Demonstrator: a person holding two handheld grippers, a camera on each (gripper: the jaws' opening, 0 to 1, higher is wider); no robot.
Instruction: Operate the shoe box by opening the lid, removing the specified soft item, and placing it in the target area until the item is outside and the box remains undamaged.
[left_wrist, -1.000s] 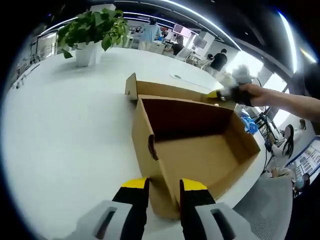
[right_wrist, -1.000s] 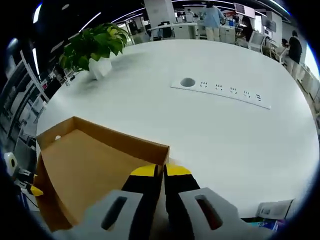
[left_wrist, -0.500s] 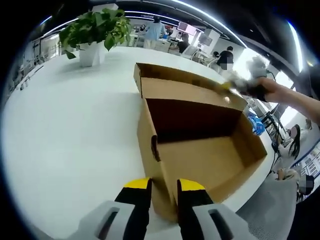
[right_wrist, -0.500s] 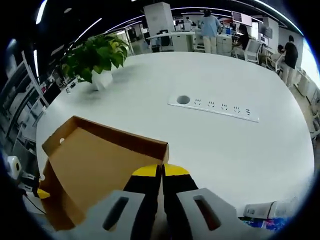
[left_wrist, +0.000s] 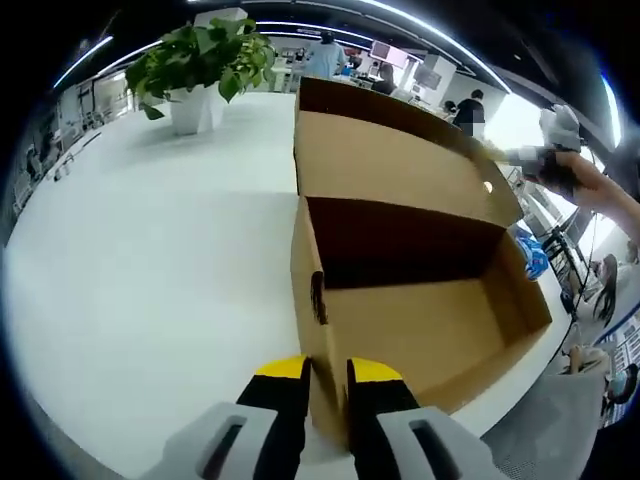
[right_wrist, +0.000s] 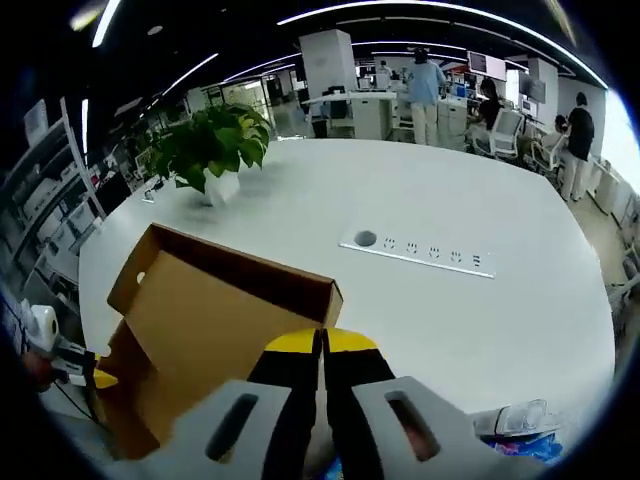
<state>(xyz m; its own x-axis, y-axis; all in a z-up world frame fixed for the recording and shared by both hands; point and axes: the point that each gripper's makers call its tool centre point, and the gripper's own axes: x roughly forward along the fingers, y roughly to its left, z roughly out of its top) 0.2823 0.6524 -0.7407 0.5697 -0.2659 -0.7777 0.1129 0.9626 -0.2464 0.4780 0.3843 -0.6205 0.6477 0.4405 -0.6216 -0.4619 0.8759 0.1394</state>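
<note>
Although I look for print, the cardboard shoe box (left_wrist: 420, 300) and its raised lid (right_wrist: 215, 310) carry no writing I can read. My left tongs (left_wrist: 326, 372) are clamped on the box's near end wall, which stands between the jaws. My right tongs (right_wrist: 320, 343) are pinched shut on the lid's edge. The box sits on the white tabletop (left_wrist: 130, 270); its shadowed far inside is hard to make out. A potted plant (right_wrist: 212, 150) stands well apart, beyond a power strip (right_wrist: 415, 250).
</note>
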